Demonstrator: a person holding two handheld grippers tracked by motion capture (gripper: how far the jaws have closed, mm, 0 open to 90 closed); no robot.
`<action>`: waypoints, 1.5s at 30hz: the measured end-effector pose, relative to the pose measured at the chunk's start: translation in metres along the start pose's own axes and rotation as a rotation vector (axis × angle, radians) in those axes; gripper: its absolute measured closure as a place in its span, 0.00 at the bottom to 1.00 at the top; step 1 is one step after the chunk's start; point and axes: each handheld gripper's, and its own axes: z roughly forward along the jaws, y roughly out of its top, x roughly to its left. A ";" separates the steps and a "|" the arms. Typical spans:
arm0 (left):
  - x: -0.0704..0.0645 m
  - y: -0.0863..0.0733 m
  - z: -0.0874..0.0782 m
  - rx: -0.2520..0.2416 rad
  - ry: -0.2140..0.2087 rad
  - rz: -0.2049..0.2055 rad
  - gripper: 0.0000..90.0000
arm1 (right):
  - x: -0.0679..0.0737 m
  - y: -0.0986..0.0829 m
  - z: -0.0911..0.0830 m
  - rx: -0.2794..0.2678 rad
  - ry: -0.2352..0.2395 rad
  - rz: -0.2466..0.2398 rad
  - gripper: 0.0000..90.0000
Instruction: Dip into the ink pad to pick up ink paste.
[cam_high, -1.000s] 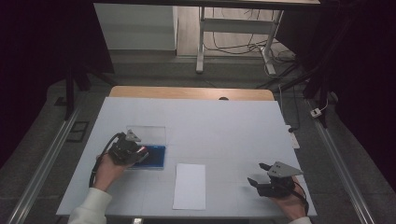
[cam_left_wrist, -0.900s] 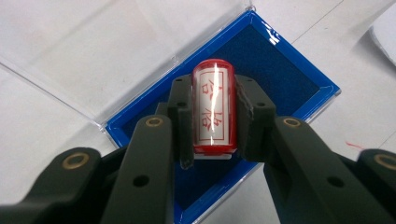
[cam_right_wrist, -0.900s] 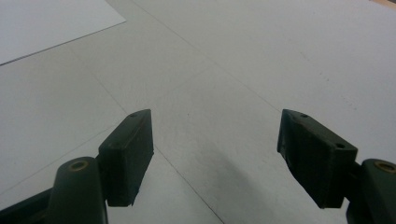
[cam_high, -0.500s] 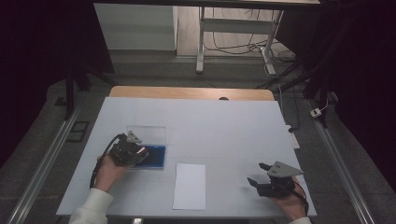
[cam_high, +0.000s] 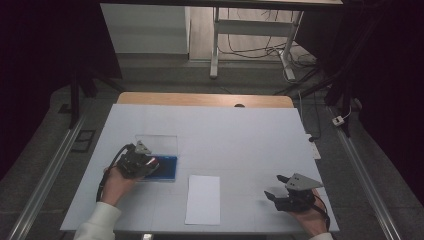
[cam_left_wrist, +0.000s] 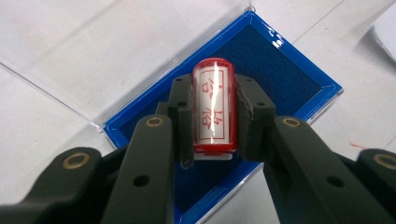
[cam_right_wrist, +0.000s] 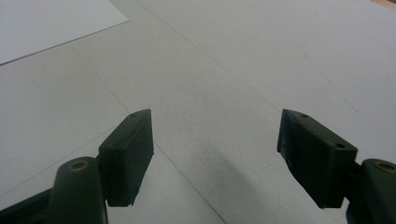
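The right gripper (cam_high: 282, 192) sits nearest, at five o'clock on the table (cam_high: 240, 135), jaws spread wide with nothing between them. A white paper sheet (cam_high: 203, 199) lies at six o'clock. At nine o'clock the left gripper (cam_left_wrist: 214, 116) clamps a red-and-white stamp (cam_left_wrist: 214, 109) above the blue ink pad (cam_left_wrist: 280, 79), whose clear lid (cam_high: 156, 144) lies open beyond.

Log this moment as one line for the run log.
left gripper: shut on stamp, over ink pad | right gripper: open, empty, above table | paper: flat between hands
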 end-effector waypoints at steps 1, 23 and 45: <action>0.000 0.000 0.000 -0.002 -0.003 -0.002 0.79 | 0.000 0.000 0.000 -0.001 0.004 0.001 0.29; 0.008 0.000 -0.026 -0.159 -0.056 -0.047 0.78 | -0.001 0.001 -0.001 -0.007 0.007 0.004 0.29; 0.009 0.000 -0.062 -0.306 -0.156 -0.064 0.78 | -0.002 0.000 -0.003 -0.012 0.000 0.012 0.29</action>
